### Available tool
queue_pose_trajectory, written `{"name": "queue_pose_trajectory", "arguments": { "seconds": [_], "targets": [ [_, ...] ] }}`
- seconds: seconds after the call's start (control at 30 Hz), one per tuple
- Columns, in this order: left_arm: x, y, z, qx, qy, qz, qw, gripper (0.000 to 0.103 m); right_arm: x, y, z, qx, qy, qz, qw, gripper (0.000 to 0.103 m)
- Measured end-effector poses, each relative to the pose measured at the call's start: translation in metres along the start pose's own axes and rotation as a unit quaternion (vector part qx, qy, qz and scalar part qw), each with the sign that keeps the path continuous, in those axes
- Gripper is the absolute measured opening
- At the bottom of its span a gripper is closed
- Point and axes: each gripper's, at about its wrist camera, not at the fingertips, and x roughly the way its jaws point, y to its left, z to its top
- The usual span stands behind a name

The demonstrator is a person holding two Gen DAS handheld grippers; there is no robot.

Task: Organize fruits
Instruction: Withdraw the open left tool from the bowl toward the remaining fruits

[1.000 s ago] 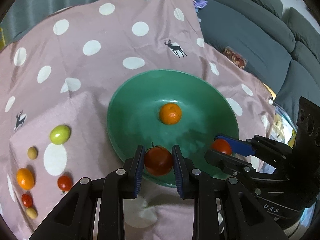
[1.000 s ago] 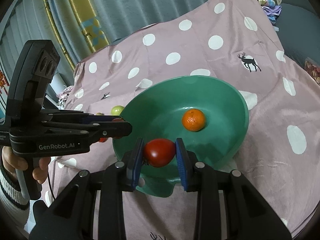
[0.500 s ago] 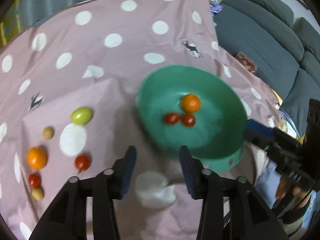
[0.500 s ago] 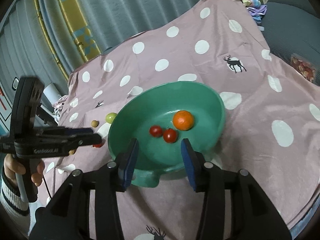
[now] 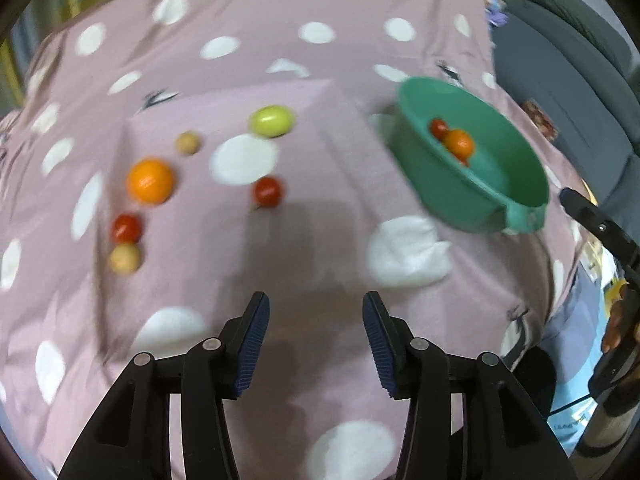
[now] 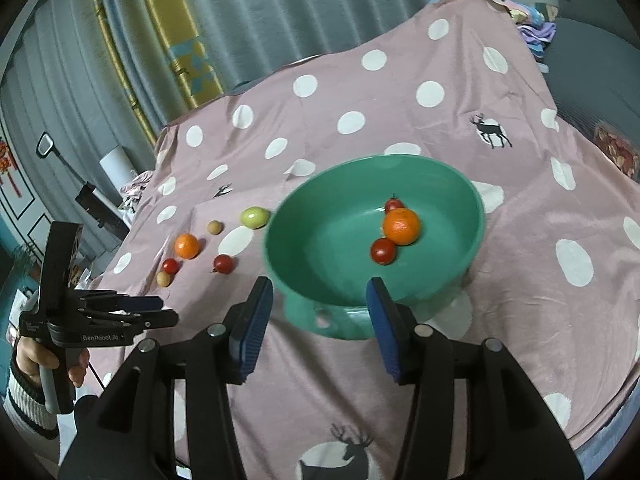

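A green bowl [image 6: 304, 280] on the pink dotted cloth holds a mandarin [image 6: 401, 226] and two red tomatoes [image 6: 384, 251]. My right gripper [image 6: 320, 292] hovers just before the bowl's near rim, its jaws opening with nothing between them. My left gripper [image 5: 316, 304] is over bare cloth left of the bowl [image 5: 480, 200], jaws opening and empty. Ahead of it lie a red tomato [image 5: 267, 191], a green fruit [image 5: 272, 120], a mandarin [image 5: 151, 181], a second tomato [image 5: 127, 227] and two small tan fruits [image 5: 125, 258]. The right wrist view shows the left gripper [image 6: 168, 311] in a hand at the far left.
A grey sofa [image 5: 560, 60] stands beyond the cloth's right edge, with a snack packet [image 6: 618, 148] on it. Folded clothes [image 6: 536, 28] lie at the far right corner. Curtains [image 6: 240, 8] hang behind. The cloth drops off at the near and left edges.
Both grippers let go of their tomatoes, which now lie in the bowl by the mandarin. The left gripper swung left, away from the bowl and towards the loose fruits. The right gripper drew back slightly.
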Motion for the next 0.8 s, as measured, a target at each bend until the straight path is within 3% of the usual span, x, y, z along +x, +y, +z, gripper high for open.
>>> {"name": "queue_pose_trajectory", "arguments": {
  "seconds": [0.07, 0.43, 0.8],
  "targets": [
    [-0.008, 0.016, -0.01, -0.02, -0.006, 0.007, 0.9998, 0.058, 0.0, 0.008, -0.001, -0.008, 0.003, 0.004, 1.0, 0.051],
    [-0.043, 0.091, -0.055, -0.124, -0.033, 0.005, 0.9917, 0.059, 0.016, 0.058, -0.002, -0.059, 0.032, 0.035, 0.997, 0.051],
    [-0.041, 0.1, -0.063, -0.137, -0.041, -0.015, 0.9896, 0.059, 0.04, 0.098, -0.011, -0.098, 0.07, 0.056, 0.991, 0.051]
  ]
}}
